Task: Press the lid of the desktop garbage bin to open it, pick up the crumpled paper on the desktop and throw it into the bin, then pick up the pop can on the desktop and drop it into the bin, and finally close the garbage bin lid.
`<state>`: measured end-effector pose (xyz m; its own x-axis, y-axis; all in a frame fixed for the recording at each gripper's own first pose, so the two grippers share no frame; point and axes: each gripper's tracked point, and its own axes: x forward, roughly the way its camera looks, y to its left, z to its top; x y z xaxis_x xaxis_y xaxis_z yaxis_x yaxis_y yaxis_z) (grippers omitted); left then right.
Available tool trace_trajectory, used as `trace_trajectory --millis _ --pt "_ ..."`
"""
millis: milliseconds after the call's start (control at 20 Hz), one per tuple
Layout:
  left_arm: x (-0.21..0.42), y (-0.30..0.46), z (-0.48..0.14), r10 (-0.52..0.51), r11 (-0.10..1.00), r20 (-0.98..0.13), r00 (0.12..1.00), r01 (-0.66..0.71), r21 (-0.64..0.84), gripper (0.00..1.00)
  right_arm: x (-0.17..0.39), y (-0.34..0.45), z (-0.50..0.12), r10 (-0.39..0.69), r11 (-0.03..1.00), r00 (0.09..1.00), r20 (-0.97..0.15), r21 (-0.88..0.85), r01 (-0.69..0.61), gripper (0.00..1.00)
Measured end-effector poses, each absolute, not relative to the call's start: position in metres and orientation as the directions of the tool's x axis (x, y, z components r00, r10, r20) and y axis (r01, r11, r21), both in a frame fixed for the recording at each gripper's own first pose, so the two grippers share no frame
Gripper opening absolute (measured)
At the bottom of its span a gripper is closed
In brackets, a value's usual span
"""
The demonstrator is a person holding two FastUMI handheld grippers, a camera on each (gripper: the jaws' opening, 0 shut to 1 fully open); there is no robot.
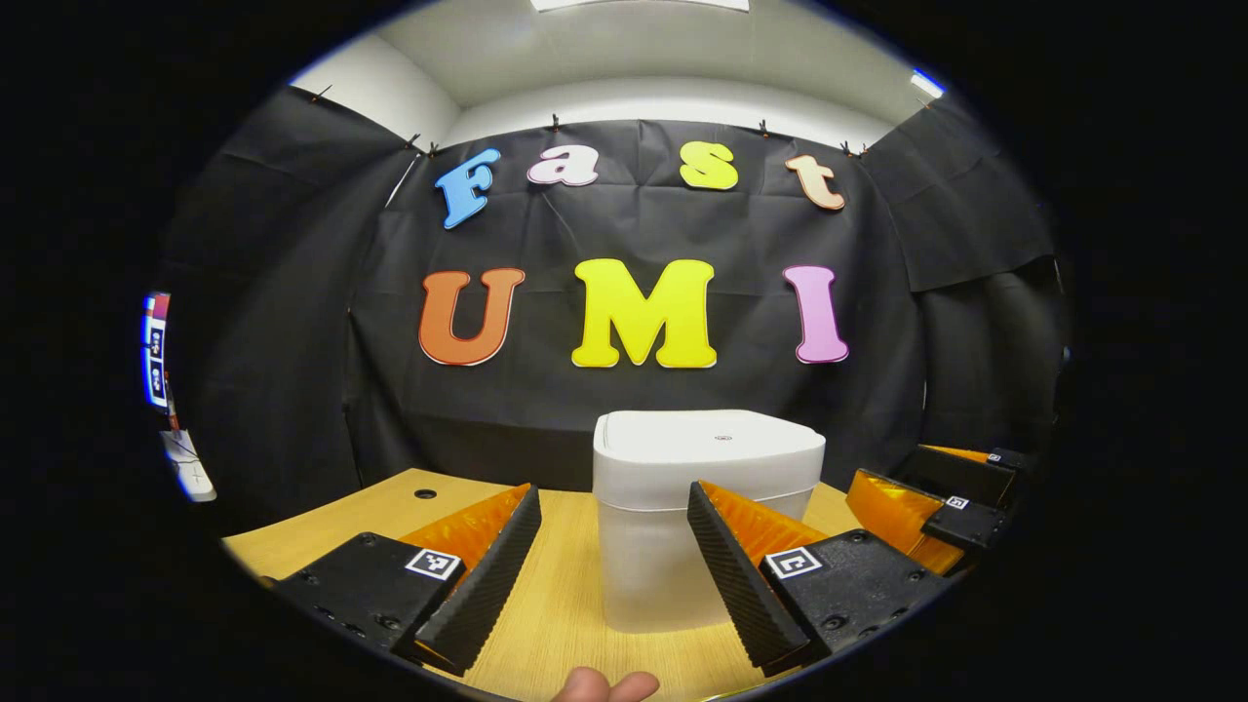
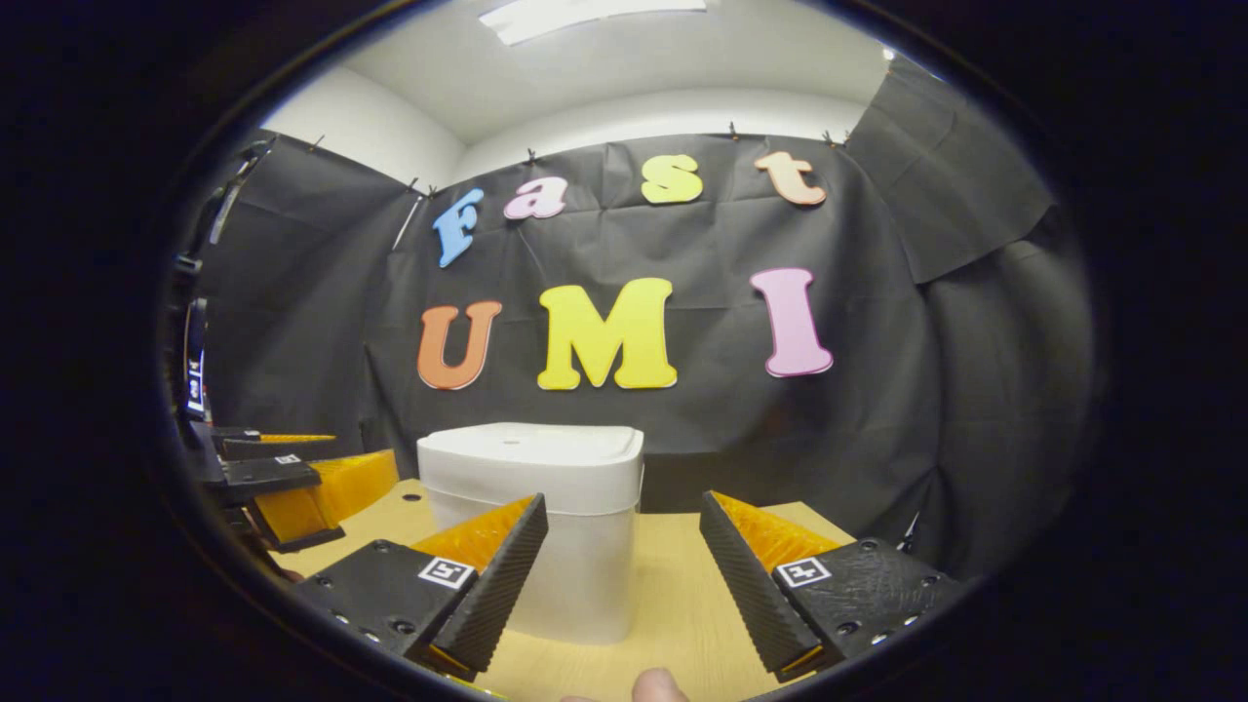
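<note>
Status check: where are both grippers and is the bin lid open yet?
Left gripper open, empty, facing the garbage bin. Right gripper open, empty, bin just left of its line. Lid shut. Nothing between the fingers and the bin.

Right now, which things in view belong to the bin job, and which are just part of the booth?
Job:
- garbage bin, lid down
- left gripper, open
- right gripper, open

Just there:
- wooden desktop
- cable hole in it
- ceiling light

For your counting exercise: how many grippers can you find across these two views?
2. The left gripper is open before the closed white bin; the right gripper is open too, to that bin's right. Each shows far off in the other's view.
</note>
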<state>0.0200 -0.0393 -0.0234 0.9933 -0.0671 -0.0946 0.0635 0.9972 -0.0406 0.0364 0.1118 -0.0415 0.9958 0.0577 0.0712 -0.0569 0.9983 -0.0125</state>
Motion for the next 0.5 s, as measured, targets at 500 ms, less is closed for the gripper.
trace_trajectory --millis 500 --pt "0.0152 -0.0419 -0.0224 -0.058 0.998 -0.092 0.994 0.055 -0.029 0.97 0.0361 0.1157 -0.0400 0.072 0.997 0.994 0.077 -0.027 -0.070 0.96"
